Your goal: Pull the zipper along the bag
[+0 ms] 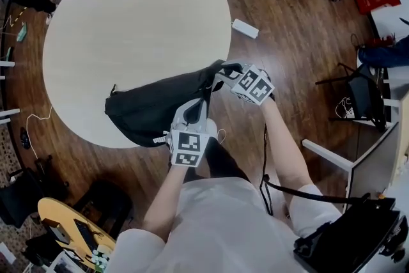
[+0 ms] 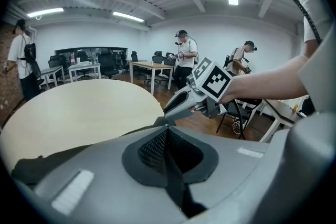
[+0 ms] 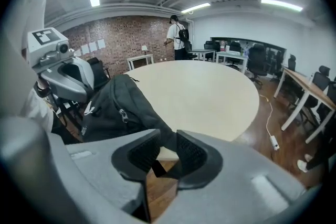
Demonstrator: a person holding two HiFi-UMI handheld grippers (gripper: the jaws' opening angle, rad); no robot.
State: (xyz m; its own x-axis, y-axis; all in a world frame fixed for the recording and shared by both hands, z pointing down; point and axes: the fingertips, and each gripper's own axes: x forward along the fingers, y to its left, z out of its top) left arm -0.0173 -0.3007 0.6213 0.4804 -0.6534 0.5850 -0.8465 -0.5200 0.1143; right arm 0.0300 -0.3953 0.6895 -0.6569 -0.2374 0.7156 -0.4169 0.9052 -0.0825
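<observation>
The left tongs (image 2: 168,139) are pressed shut on a thin black strip (image 2: 176,180), judged to be the zipper pull. The right tongs (image 3: 167,153) are clamped on a fold of the black bag (image 1: 150,109), which is draped over the counter (image 1: 128,29) edge. Pulling seems under way; next, the strip should be drawn along while the bag is kept taut.

The head camera sits above the person and faces steeply down, taking in the round counter (image 1: 128,29), the black bag (image 1: 153,109) and both tools. The left tool (image 1: 199,105) camera rides close behind its own jaws and faces low across the counter, with the right tool (image 1: 222,71) near. The right tool camera faces the opposite way, showing the left tool at its left edge. All three views share bag and counter.
</observation>
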